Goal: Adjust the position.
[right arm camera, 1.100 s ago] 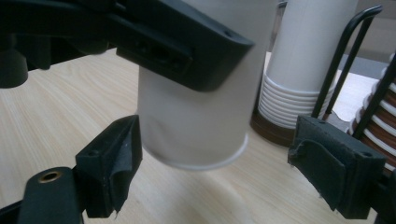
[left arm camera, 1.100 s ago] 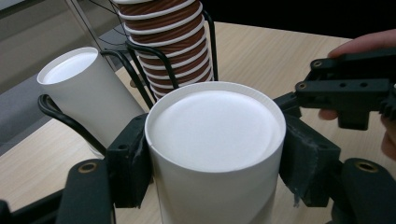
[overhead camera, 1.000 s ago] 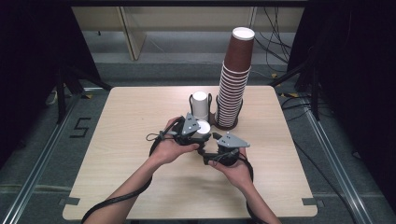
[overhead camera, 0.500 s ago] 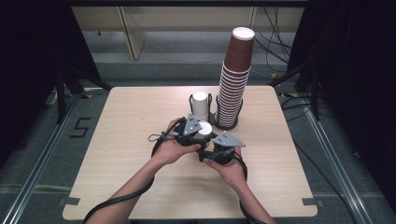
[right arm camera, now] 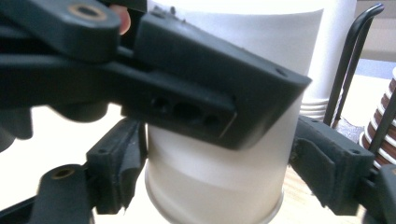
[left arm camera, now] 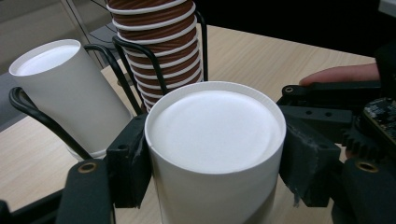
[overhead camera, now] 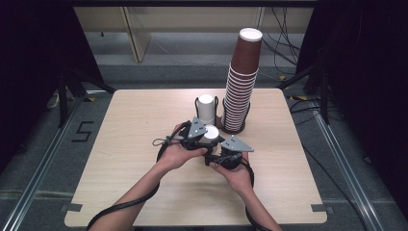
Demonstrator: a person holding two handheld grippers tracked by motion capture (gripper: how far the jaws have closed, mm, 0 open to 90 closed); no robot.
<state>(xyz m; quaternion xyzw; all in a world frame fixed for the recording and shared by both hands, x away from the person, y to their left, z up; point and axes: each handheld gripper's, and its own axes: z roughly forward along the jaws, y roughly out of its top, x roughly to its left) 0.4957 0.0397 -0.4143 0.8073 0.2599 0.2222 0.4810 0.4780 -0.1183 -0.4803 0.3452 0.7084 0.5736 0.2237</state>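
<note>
Your left gripper (left arm camera: 212, 172) clamps the white cup (left arm camera: 215, 140) near its top. Your right gripper (right arm camera: 219, 182), jaws just closing, straddles the cup lower down; the left pad touches, whether the right presses is unclear. Squeeze unevenly and it crumples or twists free.

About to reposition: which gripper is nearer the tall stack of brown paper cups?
Left. The left gripper, shut on an upside-down white paper cup, sits just in front of the tall stack of brown paper cups; the right gripper is nearer the person.
</note>
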